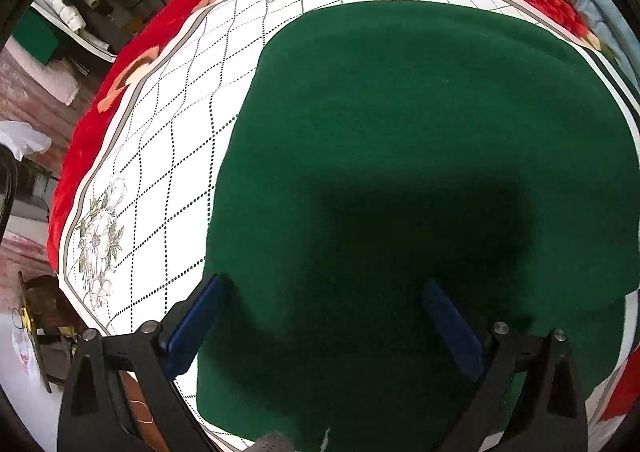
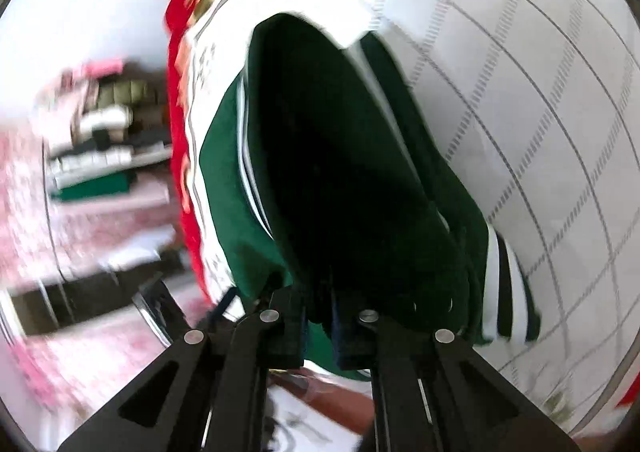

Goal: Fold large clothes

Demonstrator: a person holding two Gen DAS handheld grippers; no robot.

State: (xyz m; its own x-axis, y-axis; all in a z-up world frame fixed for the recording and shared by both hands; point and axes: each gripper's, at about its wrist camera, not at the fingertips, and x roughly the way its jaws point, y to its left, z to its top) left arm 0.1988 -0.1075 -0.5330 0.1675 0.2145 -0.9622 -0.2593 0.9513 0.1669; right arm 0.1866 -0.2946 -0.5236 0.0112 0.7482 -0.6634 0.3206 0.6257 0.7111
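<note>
Lying flat on the white checked sheet, the green garment spreads out just under the left gripper, whose blue fingers stand wide apart above it. The right gripper is pinched tight on a bunched fold of that garment, lifting it off the sheet.

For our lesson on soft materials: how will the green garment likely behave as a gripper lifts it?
The green garment probably flops: it drapes in folds from the closed right gripper. It seems thick and felt-like, so likely fairly heavy. On the white quilt its matte nap should resist sliding.
</note>
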